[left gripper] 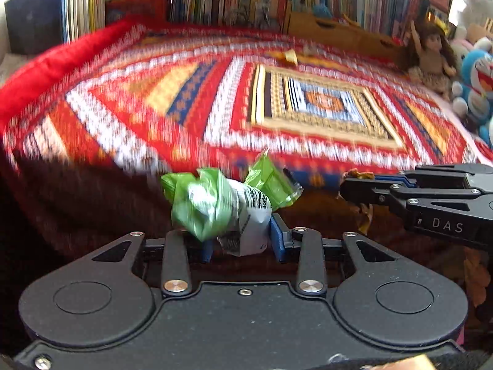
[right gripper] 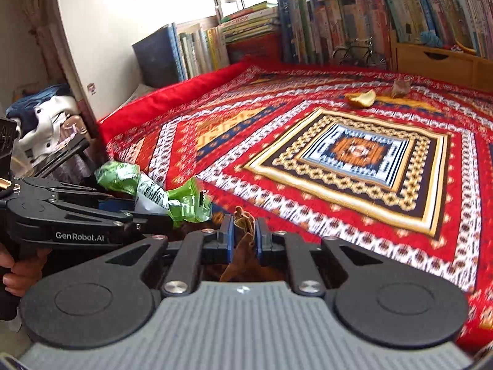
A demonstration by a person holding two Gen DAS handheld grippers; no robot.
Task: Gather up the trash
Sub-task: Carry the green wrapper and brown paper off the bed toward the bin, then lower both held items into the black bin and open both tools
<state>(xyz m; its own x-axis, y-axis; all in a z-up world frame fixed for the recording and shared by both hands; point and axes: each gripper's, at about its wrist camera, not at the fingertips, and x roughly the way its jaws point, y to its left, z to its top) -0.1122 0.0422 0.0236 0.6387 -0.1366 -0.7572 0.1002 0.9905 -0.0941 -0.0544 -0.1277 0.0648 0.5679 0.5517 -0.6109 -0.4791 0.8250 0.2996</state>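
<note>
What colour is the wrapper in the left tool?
Green and white wrapper, shown best in the left wrist view.

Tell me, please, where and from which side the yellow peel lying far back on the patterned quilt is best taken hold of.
Grip the yellow peel by its raised, curled edge, coming down from above on the near side. It lies alone on the flat quilt, cupped like a shell, so that upturned rim likely gives the only lip to pinch. A brown scrap lies just right of it.
</note>
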